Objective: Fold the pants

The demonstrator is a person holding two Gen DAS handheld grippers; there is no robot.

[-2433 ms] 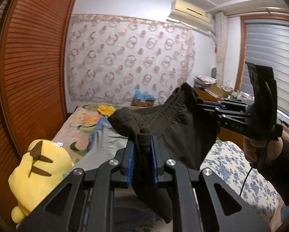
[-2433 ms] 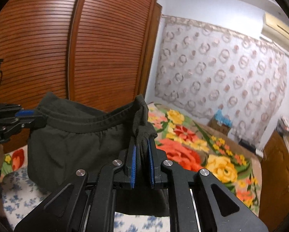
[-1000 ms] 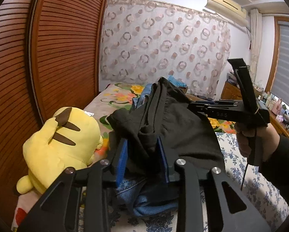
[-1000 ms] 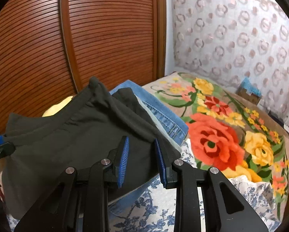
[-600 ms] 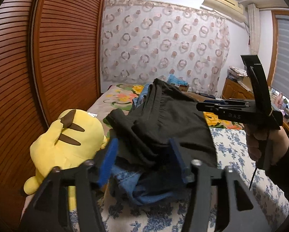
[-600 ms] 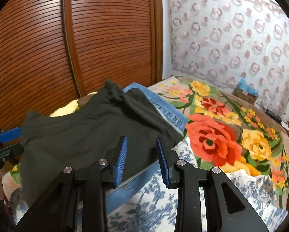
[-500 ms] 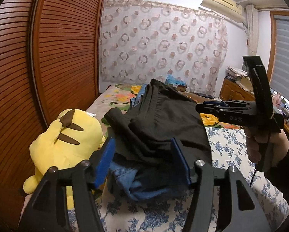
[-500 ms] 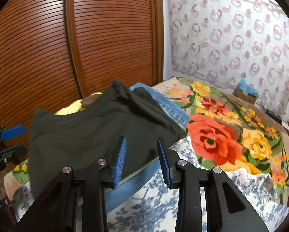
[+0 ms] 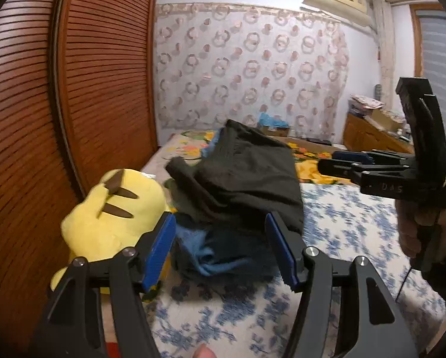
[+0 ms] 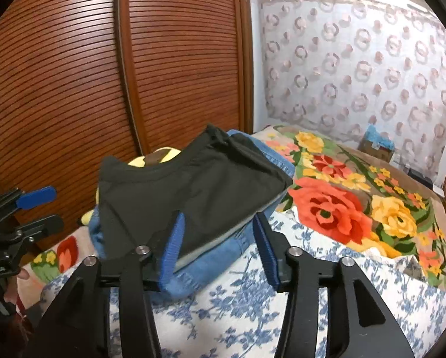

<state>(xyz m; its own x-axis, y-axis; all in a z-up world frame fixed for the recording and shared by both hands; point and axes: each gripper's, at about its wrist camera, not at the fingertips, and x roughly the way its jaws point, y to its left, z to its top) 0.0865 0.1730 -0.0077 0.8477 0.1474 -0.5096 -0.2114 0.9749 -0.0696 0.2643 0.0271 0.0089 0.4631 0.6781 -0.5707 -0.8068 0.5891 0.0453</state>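
Released pants [image 9: 244, 176] lie beyond left gripper [image 9: 220, 247]

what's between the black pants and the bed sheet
Folded blue jeans lie under the black pants, on the blue-flowered sheet; clearest in the right wrist view.

Dim, even indoor light, cool cast. Heavy fisheye warp and dark vignette at the corners. Slight motion blur on bedsheet [image 9: 345, 226]; soft shadows.
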